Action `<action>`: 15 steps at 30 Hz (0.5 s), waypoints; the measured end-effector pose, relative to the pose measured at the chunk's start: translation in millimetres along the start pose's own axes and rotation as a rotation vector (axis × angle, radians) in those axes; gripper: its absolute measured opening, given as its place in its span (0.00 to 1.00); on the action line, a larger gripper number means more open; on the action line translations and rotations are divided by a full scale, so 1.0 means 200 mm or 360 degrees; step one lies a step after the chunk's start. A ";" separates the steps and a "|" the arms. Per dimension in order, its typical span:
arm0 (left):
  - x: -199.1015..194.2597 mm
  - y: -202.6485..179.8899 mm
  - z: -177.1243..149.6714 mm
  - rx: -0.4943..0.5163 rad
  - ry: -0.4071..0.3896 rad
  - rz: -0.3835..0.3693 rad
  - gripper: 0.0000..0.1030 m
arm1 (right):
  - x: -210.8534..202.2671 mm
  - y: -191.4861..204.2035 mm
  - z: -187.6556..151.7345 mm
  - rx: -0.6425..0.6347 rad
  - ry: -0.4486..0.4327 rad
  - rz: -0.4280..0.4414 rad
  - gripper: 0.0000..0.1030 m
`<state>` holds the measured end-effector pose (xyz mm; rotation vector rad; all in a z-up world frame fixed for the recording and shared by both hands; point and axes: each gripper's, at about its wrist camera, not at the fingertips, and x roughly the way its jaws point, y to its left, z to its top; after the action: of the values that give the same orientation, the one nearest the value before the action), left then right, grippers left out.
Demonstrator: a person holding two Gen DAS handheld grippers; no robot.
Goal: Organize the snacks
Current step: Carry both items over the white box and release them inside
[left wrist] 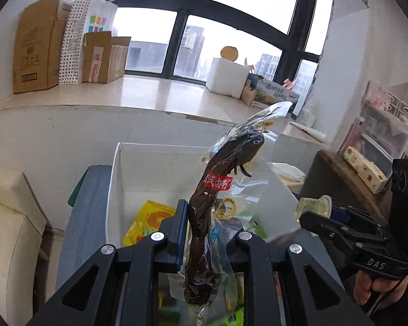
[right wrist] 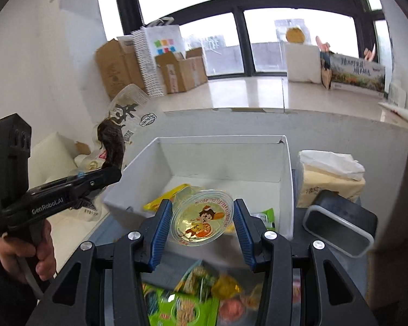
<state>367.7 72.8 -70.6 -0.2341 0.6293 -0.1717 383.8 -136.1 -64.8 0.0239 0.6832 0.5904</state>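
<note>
Biggest thing in play: the white box, open-topped, sitting on the grey surface with a yellow packet already lying on its floor and a green one at its near edge. So this is the loading step, with both hands carrying snacks to that box at once.

Left gripper is clamped on a long clear pouch with a dark brown snack inside; the pouch stands up tall and leans right, its top flapping well above the box. From the right wrist view it appears to hang just outside the box's left wall, though the fisheye makes that hard to call.

Right gripper has its blue pads pressed on either side of a small jelly cup, cartoon lid facing the camera, tilted, hovering over the box's near edge. More loose packets wait below it.

Next move, as I read it: carry the cup forward over the open floor, lower it, then let go; the pouch needs to swing right, clear the wall, and go in lying flat.
</note>
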 end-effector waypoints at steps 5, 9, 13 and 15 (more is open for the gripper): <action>0.17 0.05 0.03 -0.0022 0.0101 0.0031 0.29 | 0.15 -0.04 0.03 -0.0006 0.0054 -0.0104 0.49; 0.16 0.07 -0.01 -0.0024 0.0036 0.0090 0.94 | 0.18 -0.10 0.02 0.0038 0.0118 -0.0156 0.84; 0.10 0.07 -0.04 0.0011 -0.0008 0.0144 0.98 | 0.10 -0.14 -0.01 0.0107 0.0042 -0.0103 0.92; 0.08 0.07 -0.04 0.0013 0.0013 0.0141 0.98 | 0.08 -0.16 -0.04 0.0147 0.0081 -0.0063 0.97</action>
<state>377.2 81.4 -91.0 -0.1974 0.6461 -0.0898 405.8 -156.2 -87.1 0.0815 0.7583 0.5225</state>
